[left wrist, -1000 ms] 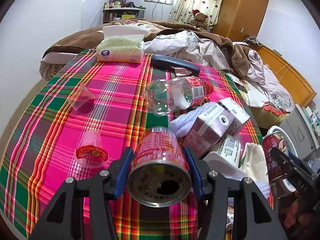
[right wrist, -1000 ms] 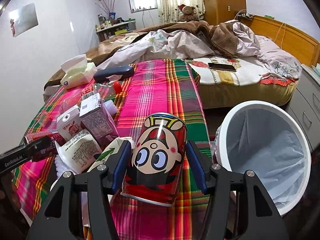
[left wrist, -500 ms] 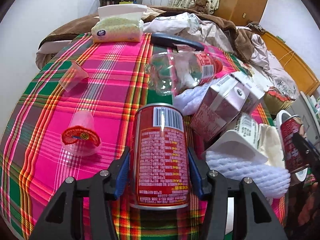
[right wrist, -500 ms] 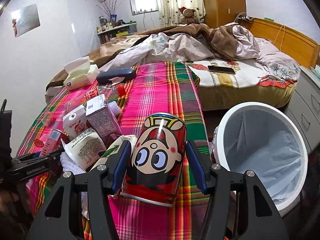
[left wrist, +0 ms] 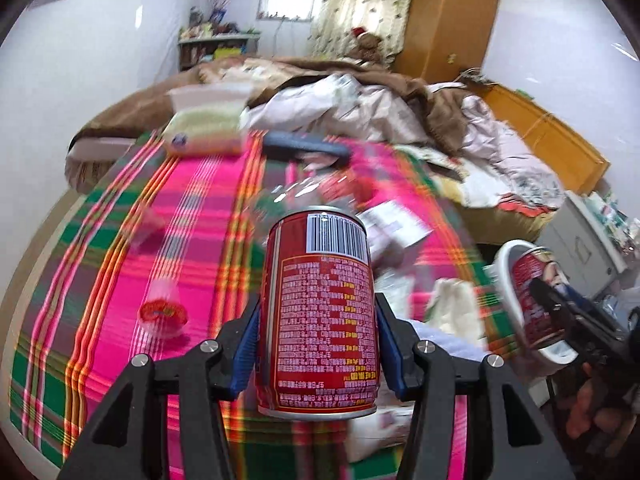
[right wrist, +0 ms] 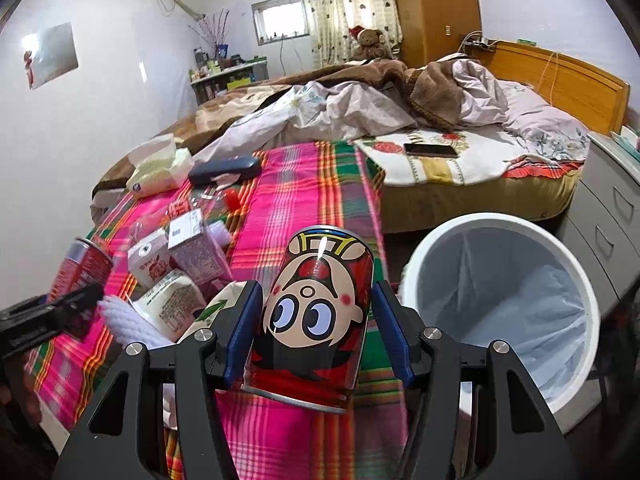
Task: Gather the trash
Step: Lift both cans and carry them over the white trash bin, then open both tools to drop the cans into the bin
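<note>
My left gripper [left wrist: 318, 340] is shut on a red drink can [left wrist: 320, 300] with a barcode, held upright above the plaid cloth. My right gripper [right wrist: 318, 328] is shut on a red can with a cartoon face [right wrist: 316, 316], held above the table edge just left of the white lined trash bin [right wrist: 500, 308]. The left gripper with its can also shows in the right wrist view [right wrist: 80, 276]. The right gripper's can shows in the left wrist view [left wrist: 536, 300]. Cartons [right wrist: 192, 248], a white foam net [right wrist: 128, 320] and a clear bottle [right wrist: 208, 200] lie on the cloth.
A tissue pack [right wrist: 160, 168] and a dark case [right wrist: 224, 168] lie at the table's far end. A small cup with a red lid [left wrist: 164, 312] lies left. The bed [right wrist: 440, 152] with a phone is beyond. A grey drawer unit [right wrist: 608, 216] stands right of the bin.
My left gripper has turned its can from lying end-on to upright and lifted it, swinging fast; the view is blurred. The right gripper and its can have barely moved.
</note>
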